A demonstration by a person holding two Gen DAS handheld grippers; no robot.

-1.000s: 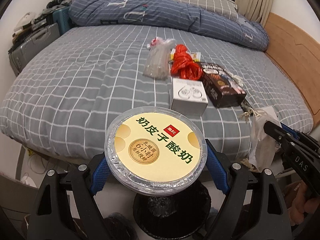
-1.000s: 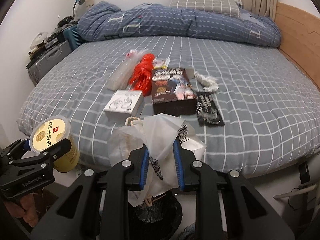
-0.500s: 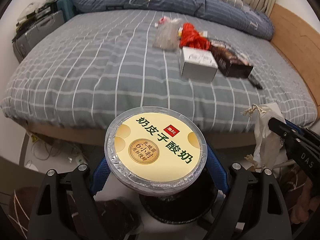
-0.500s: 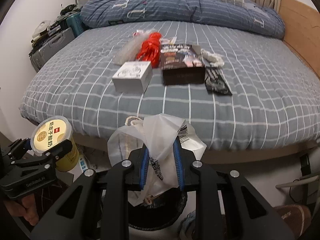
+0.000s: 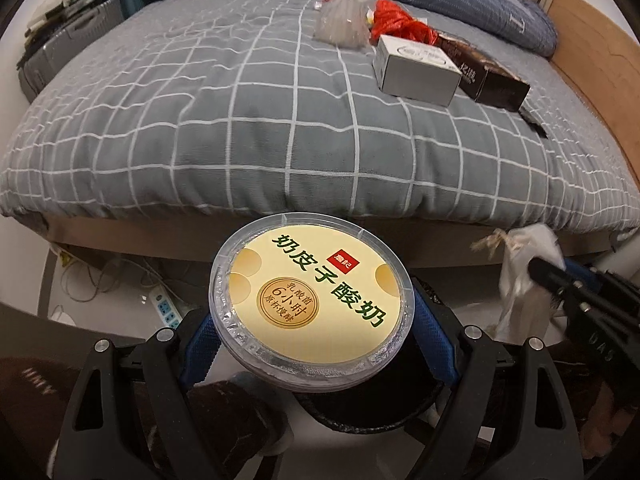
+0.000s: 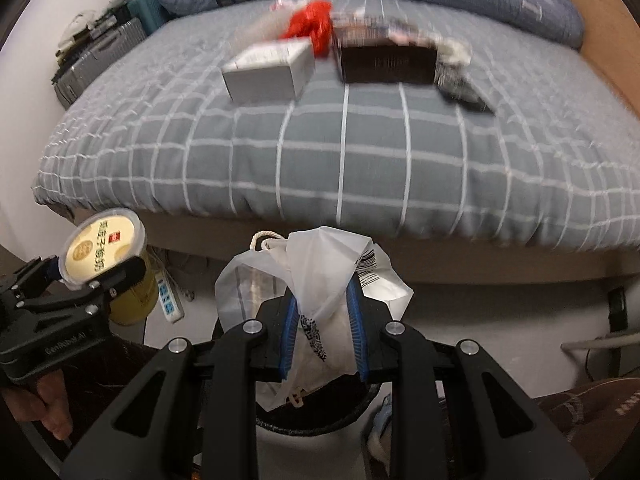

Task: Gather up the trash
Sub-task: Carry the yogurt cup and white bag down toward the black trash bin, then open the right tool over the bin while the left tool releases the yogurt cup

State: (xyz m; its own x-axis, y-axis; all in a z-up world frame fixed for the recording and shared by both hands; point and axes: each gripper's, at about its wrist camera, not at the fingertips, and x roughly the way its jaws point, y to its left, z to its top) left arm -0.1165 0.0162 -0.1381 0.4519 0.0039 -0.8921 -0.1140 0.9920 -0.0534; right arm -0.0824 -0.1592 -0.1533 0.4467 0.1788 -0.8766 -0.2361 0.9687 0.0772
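Note:
My left gripper (image 5: 316,340) is shut on a round yogurt cup (image 5: 310,302) with a yellow lid, its blue pads pressing both sides. The cup hangs over a black-lined trash bin (image 5: 360,412) on the floor. My right gripper (image 6: 322,332) is shut on a crumpled white plastic bag (image 6: 316,276), also above the trash bin (image 6: 320,420). In the right wrist view the yogurt cup (image 6: 102,250) and left gripper (image 6: 96,276) show at the left. In the left wrist view the white bag (image 5: 520,272) and right gripper (image 5: 548,272) sit at the right edge.
On the grey checked bed (image 5: 240,120) lie a white box (image 5: 416,70), a dark box (image 5: 488,76), a red bag (image 5: 396,22) and a clear bag (image 5: 344,20). A power strip (image 5: 166,308) lies on the floor. Suitcases (image 6: 100,60) stand at the left.
Both grippers have sunk from bed height to below the mattress edge, closer over the bin, each still holding its item. The bed now fills the upper part of both views.

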